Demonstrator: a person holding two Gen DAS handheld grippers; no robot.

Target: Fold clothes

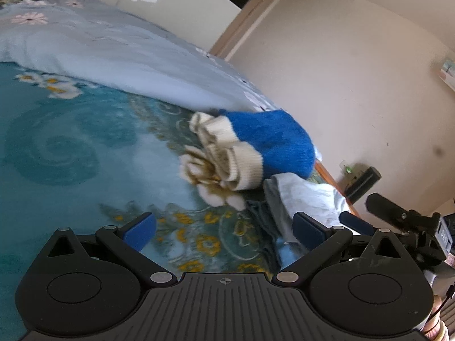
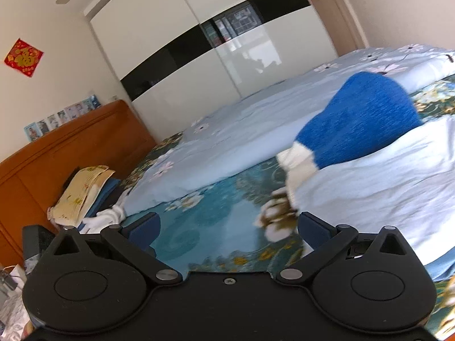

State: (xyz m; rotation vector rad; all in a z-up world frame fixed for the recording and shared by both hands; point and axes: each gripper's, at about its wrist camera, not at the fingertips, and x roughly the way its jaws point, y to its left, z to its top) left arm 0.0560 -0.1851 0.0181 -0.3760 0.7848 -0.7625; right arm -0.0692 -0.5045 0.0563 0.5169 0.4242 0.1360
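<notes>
Left gripper (image 1: 224, 227) was matte black, with blue pads (image 1: 140, 228) on its two fingers, silver pivot screws, round caps either side and a ribbed centre plate bearing a small crosshair mark. Right gripper (image 2: 229, 228) matched it: black linkages, blue pads (image 2: 312, 228), one centre screw, a smooth plate.

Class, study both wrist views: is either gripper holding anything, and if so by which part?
Nothing is held. The left gripper and the right gripper are both open and empty; the blue sweater lies untouched on the bed.
</notes>
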